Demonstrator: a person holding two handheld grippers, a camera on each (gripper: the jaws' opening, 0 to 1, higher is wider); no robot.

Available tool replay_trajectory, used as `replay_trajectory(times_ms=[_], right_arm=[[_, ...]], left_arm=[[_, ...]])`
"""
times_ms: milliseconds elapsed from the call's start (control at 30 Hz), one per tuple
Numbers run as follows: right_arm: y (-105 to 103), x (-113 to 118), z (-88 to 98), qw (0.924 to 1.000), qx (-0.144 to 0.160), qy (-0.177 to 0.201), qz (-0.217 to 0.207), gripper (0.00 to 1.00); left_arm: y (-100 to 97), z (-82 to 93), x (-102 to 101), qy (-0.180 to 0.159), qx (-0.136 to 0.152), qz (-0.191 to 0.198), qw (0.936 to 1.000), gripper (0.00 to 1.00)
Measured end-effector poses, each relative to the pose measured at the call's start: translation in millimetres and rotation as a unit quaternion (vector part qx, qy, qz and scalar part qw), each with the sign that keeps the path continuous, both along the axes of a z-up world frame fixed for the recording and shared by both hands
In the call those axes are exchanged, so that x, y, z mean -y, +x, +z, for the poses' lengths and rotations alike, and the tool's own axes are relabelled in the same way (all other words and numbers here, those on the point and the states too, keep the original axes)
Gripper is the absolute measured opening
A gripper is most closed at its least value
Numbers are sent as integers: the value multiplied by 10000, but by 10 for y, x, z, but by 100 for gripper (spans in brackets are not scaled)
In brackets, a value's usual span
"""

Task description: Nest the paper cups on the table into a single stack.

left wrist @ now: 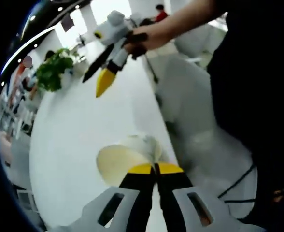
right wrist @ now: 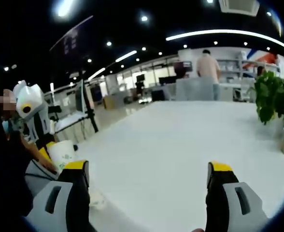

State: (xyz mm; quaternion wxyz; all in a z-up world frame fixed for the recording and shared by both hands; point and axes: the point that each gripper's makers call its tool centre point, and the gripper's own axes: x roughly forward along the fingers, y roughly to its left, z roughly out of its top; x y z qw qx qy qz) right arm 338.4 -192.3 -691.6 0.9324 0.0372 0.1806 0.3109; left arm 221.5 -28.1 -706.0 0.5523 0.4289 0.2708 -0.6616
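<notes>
Left gripper (left wrist: 156, 169) first: its yellow-tipped jaws are pressed together, clenched on the wall of a paper cup (left wrist: 125, 162), and the cup sticks out just beyond the tips. It's lying over rather than upright, its pale open mouth turned toward the left of the left gripper view, its closed end pointing away to the upper right. It may be more than one cup already nested — the far part looks layered, but it's too blurred to call. Below it, the white desk (left wrist: 84, 135) runs away toward a potted plant (left wrist: 52, 72) at the far end.

Out past the cup, up high in the left gripper view, there's the right gripper (left wrist: 103, 72), held in a person's hand (left wrist: 144, 38), well apart from the cup and above the desk.

Over to the right gripper view: the right gripper's jaws stand wide apart, released, nothing between them, just bare desk ahead. At the left edge of that view the cup shows again, white, with the left gripper behind it.

So the relation that matters: the cup lies to the right gripper's left and close in, already gripped by the left gripper. No loose cups are visible on the desk in either view, so I judge the next target has to be found off to one side, and the open right gripper is the free one to fetch it.
</notes>
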Motion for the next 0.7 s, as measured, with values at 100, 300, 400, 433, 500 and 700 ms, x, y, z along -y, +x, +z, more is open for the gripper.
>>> replay_trajectory(times_ms=[100, 300, 400, 433, 500, 700], right_arm=[[-7, 27, -11, 10000, -24, 24, -20, 100], [-13, 47, -29, 9999, -76, 92, -52, 100], [-12, 47, -30, 9999, -76, 95, -45, 100], [-12, 49, -32, 9999, -80, 95, -45, 100], [-11, 55, -38, 9999, -90, 113, -56, 100], [-14, 67, -36, 9999, -91, 109, -58, 100]], left_arm=[[25, -29, 42, 120, 34, -56, 9999, 0], [40, -133, 22, 514, 69, -261, 9983, 0], [34, -154, 21, 615, 98, -362, 9974, 0], [31, -166, 24, 645, 116, -400, 9970, 0], [23, -196, 21, 706, 116, -470, 9963, 0], [6, -232, 45, 721, 108, -471, 9962, 0]])
